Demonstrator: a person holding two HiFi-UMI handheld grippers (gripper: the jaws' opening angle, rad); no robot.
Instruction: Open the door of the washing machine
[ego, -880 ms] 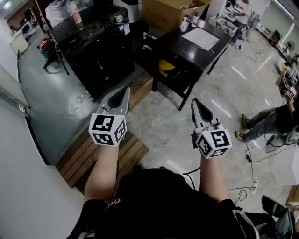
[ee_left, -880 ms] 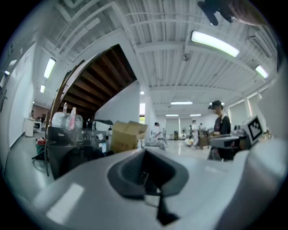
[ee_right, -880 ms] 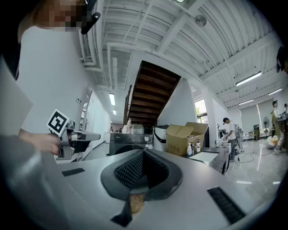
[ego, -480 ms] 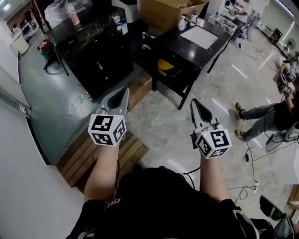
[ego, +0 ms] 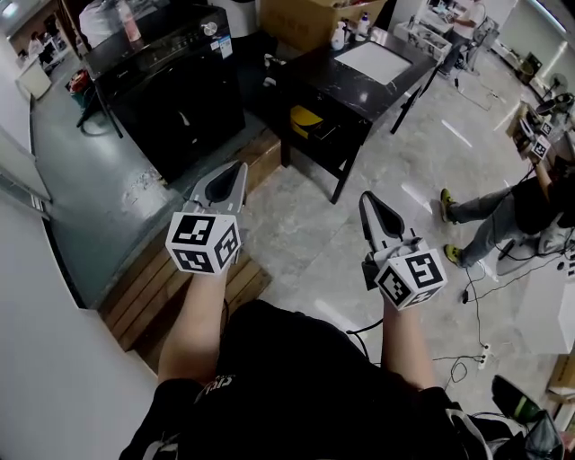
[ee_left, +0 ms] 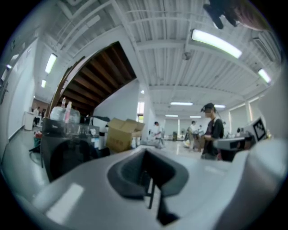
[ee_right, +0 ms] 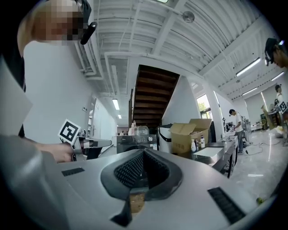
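The black washing machine [ego: 175, 85] stands at the upper left of the head view, its dark front door [ego: 184, 121] closed; bottles sit on its top. It also shows as a dark box in the left gripper view [ee_left: 67, 152] and further off in the right gripper view [ee_right: 135, 143]. My left gripper [ego: 238, 168] is held level over the wooden step, shut and empty, well short of the machine. My right gripper [ego: 367, 198] hovers over the tiled floor, also shut with nothing in it. In their own views the left jaws [ee_left: 146, 155] and right jaws [ee_right: 143, 155] meet.
A black table [ego: 359, 76] with a white sheet stands right of the machine, a cardboard box [ego: 305, 18] behind it. A wooden step [ego: 171, 287] lies below my left arm. A person [ego: 512, 211] crouches at the right among floor cables. A white wall runs along the left.
The head view has shifted: machine and table now sit slightly higher and further left in frame. Both grippers stay shut and level, nearly in the same place.
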